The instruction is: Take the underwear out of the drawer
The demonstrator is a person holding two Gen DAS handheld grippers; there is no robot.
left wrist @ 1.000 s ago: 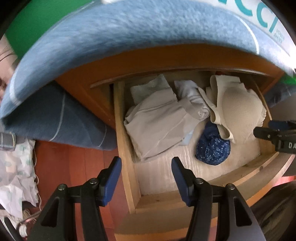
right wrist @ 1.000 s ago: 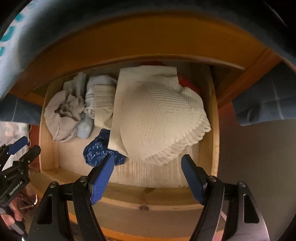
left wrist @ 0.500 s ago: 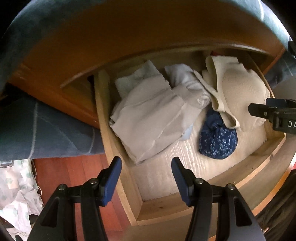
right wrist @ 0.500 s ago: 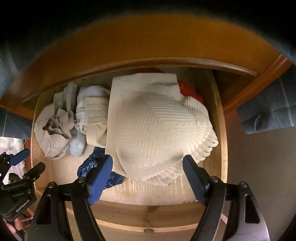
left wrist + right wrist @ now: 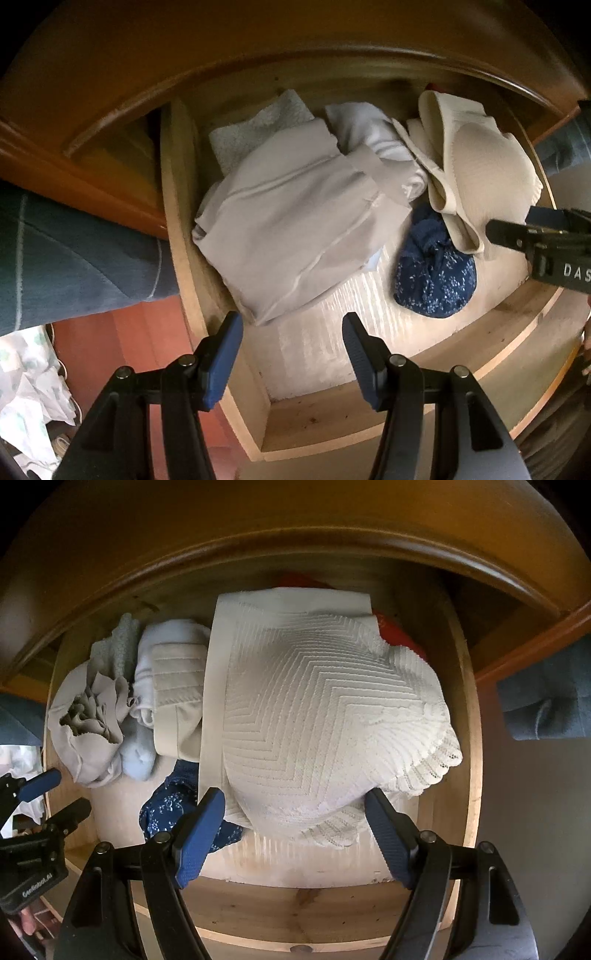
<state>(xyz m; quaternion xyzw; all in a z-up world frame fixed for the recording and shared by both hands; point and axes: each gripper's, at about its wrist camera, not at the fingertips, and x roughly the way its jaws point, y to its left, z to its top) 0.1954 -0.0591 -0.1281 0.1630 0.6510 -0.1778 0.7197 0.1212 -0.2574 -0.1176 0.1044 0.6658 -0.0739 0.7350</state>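
Both grippers have dropped closer to the open drawer (image 5: pixel 469 738) since the earlier frames, so its contents fill more of each view. Nearest, the right gripper (image 5: pixel 295 812) hangs with its blue fingers (image 5: pixel 201 834) spread, having just opened a little wider; they straddle the near edge of the cream ribbed underwear (image 5: pixel 325 716) without pinching it, seemingly lined up to close on that hem. The left gripper (image 5: pixel 291 338) has its fingers (image 5: pixel 225 354) spread too, empty, poised over the drawer's left wall and the bare floor just short of the folded grey garment (image 5: pixel 295 221), probably ready to help. Farther in, a navy speckled bundle (image 5: pixel 434 277) lies between the grey piece and the cream one. The cream underwear sits at the drawer's right side, domed, zigzag-ribbed, with a plain waistband and scalloped lace trim. Something red (image 5: pixel 395 631) peeks out behind it.
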